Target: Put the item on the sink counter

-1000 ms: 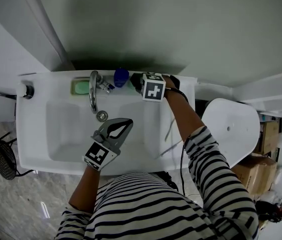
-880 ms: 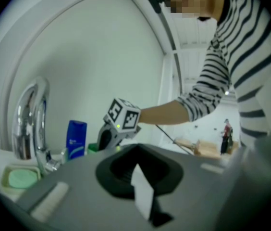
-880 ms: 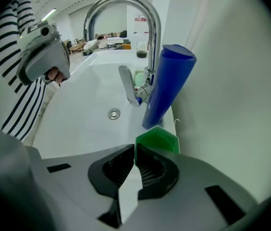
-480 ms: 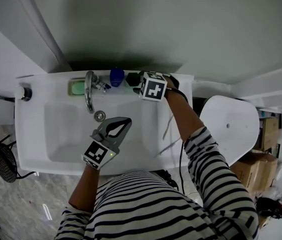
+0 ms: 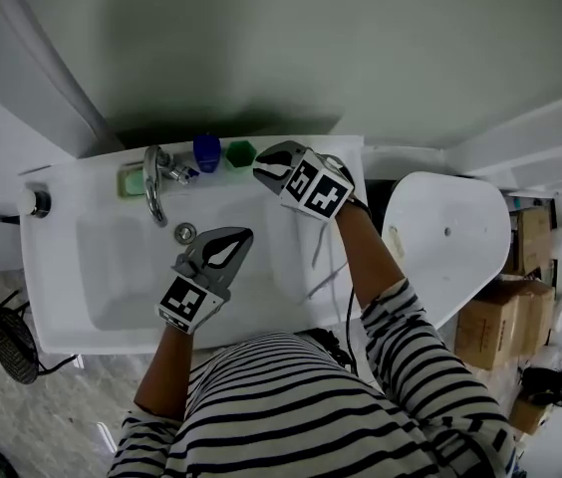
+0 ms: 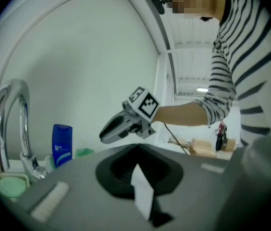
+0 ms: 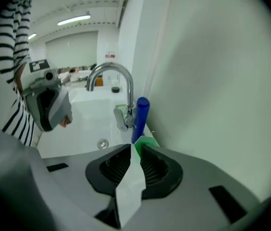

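A small green item (image 5: 240, 153) stands on the back ledge of the white sink (image 5: 72, 182), just right of a blue bottle (image 5: 206, 152). My right gripper (image 5: 261, 170) hangs above and right of it, apart from it. Its jaws have just been opening and stand open by a narrow gap with nothing between them. In the right gripper view the green item (image 7: 145, 142) shows beyond my right gripper (image 7: 134, 147). My left gripper (image 5: 244, 235) hovers over the basin, shut and empty. The left gripper view shows the right gripper (image 6: 107, 134) above the green item (image 6: 83, 152).
A chrome faucet (image 5: 151, 187) and a green soap dish (image 5: 132, 180) sit at the back left of the ledge. The drain (image 5: 185, 233) lies in the basin. A white toilet lid (image 5: 447, 247) and cardboard boxes (image 5: 500, 317) are to the right.
My right gripper has lifted and pulled back from the ledge, its jaws parting. The green item, earlier covered by it, now stands uncovered beside the blue bottle. The left gripper has barely moved.
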{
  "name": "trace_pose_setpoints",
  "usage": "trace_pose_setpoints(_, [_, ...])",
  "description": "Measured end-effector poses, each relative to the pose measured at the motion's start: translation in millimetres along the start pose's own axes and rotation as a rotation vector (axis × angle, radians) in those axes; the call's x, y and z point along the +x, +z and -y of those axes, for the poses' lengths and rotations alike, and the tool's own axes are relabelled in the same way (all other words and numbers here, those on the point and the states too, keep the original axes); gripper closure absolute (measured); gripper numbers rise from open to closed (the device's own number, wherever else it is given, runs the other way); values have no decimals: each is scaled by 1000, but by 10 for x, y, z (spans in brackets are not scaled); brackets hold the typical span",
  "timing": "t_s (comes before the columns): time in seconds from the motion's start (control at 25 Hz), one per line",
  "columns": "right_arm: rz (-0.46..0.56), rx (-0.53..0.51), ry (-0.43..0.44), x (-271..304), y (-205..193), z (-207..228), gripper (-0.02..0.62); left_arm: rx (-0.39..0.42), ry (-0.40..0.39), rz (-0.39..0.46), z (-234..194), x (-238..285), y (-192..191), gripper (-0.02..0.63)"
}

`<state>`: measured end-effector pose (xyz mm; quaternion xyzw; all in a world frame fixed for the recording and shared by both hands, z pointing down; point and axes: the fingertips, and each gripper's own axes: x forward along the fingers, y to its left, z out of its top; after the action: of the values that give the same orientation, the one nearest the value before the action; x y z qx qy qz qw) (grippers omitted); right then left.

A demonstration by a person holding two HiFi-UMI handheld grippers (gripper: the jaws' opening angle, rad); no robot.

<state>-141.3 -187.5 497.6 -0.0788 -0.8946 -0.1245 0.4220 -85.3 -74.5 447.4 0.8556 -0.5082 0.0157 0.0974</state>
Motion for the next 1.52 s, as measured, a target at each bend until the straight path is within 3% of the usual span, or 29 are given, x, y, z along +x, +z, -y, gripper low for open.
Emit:
trace_pose_setpoints(0.16, [137, 192, -68, -338, -68, -74, 571, 10, -31, -7, 85, 88, 10, 599])
trace_pose_setpoints(0.32, [183, 347, -115, -581, -388, -231, 586, 26, -73, -22, 211, 194, -18, 600])
trace_pose_setpoints(0.8, [37, 776, -272, -873, -1734, -536, 586, 40, -207, -61, 663, 452, -139, 600])
trace_pose_setpoints(1.08, [-49, 936, -308, -735, -2158, -685, 584, 44, -239, -71, 774, 507, -187, 599])
trace_pose_setpoints(1.52, [-158, 1067, -342, -443, -2465, -674, 557, 42, -281, -70, 834, 527, -240, 599])
